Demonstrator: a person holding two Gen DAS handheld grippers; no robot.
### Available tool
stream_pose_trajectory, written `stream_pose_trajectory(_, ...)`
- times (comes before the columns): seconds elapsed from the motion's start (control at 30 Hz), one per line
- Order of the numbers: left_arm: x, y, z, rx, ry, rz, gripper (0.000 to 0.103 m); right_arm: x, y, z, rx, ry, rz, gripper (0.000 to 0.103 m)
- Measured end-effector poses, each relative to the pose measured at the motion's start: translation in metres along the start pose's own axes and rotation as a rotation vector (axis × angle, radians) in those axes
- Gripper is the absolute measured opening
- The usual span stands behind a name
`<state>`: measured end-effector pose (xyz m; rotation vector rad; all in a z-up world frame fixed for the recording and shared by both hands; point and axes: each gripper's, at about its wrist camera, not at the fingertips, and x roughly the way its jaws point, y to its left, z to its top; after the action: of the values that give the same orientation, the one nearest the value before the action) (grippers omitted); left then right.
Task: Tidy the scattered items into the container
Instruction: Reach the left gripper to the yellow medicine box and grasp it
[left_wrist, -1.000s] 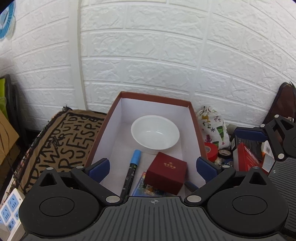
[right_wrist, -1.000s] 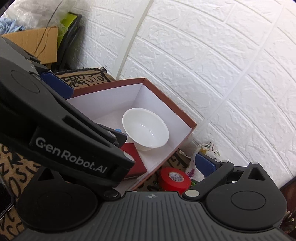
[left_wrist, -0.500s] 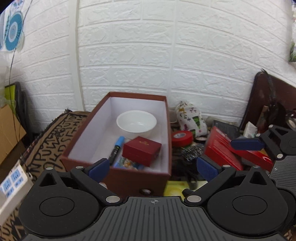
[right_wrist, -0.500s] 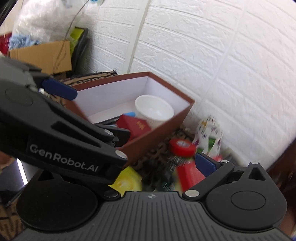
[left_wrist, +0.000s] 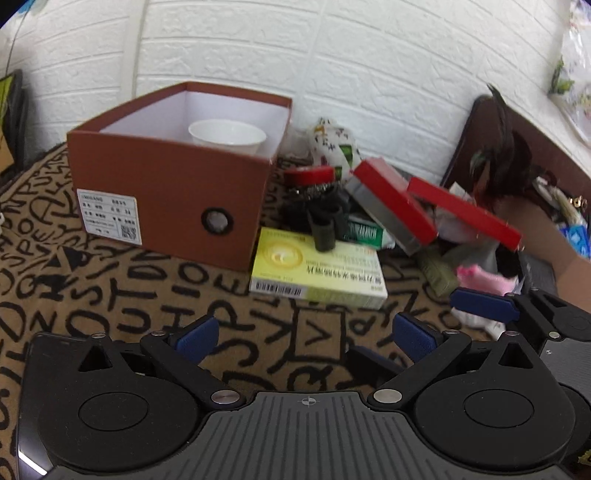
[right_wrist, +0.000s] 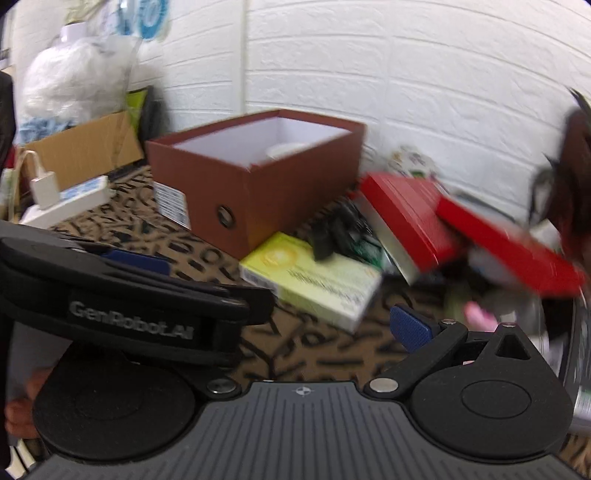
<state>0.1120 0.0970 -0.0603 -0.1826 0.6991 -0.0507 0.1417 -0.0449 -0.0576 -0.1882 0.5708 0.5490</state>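
- Two grippers hang low over the rug (left_wrist: 110, 288), both empty. The left gripper (left_wrist: 306, 334) has its jaws spread wide with nothing between the pads; judged, this is a stance ready for the next pick.
- Right gripper (right_wrist: 280, 295): only its right pad shows clearly, the left side being covered by the left gripper's body, which crosses in front. The gap looks wide and bare, so it reads as released.
- Box (left_wrist: 173, 199), the container, stands on the rug against the wall. A white bowl (left_wrist: 227, 136) sits inside it at the far end.
- Clutter remaining outside lies just right of the box: a yellow carton (left_wrist: 317, 271) touching its near corner, a dark roll (left_wrist: 325, 227) resting on the carton, red tape (left_wrist: 308, 173) behind, a printed pouch (left_wrist: 332, 142) at the wall, and two red cases (left_wrist: 391, 205) leaning tilted on the heap.
- Judged, the carton is the nearest candidate, since it lies flat ahead of the left jaws.
- Left view alone shows the bowl plainly, the box label, and the right gripper's pad at the far right.
- Right view, blurred, alone shows a power strip (right_wrist: 70, 199) and a cardboard carton (right_wrist: 81, 151) to the left of the box (right_wrist: 255, 184).
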Motion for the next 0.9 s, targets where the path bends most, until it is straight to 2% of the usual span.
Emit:
stream_pose_trajectory(0.1, 0.009, 0.000, 0.004, 0.053, -0.010, 0.037, 0.103, 0.010, -0.004, -0.007, 0.017, 0.009, -0.027, 0.102)
stream_pose_trajectory(0.2, 0.017, 0.007, 0.013, 0.055, -0.028, 0.041, 0.103, 0.018, -0.012, -0.006, 0.037, 0.017, -0.039, 0.102)
stream_pose_trajectory(0.3, 0.031, 0.014, 0.018, 0.042, -0.001, 0.027, 0.102, 0.027, -0.020, -0.004, 0.056, 0.014, -0.042, 0.101)
stream_pose_trajectory(0.37, 0.042, 0.018, 0.020, 0.044, 0.031, 0.013, 0.094, 0.034, -0.023, -0.005, 0.060, 0.024, -0.043, 0.101)
stream_pose_trajectory(0.43, 0.050, 0.022, 0.021, 0.038, 0.053, 0.004, 0.091, 0.040, -0.025, -0.007, 0.058, 0.034, -0.051, 0.100)
stream_pose_trajectory(0.57, 0.055, 0.026, 0.022, 0.037, 0.031, -0.004, 0.089, 0.053, -0.028, -0.008, 0.053, 0.056, -0.045, 0.094)
stream_pose_trajectory(0.7, 0.061, 0.030, 0.026, 0.032, 0.028, -0.047, 0.090, 0.064, -0.029, -0.005, 0.037, 0.065, -0.032, 0.088)
stream_pose_trajectory(0.77, 0.063, 0.031, 0.029, 0.036, 0.026, -0.065, 0.081, 0.069, -0.030, -0.003, 0.035, 0.063, -0.022, 0.086)
stream_pose_trajectory(0.9, 0.067, 0.035, 0.032, 0.007, 0.036, -0.097, 0.074, 0.074, -0.030, 0.000, 0.022, 0.056, 0.000, 0.080)
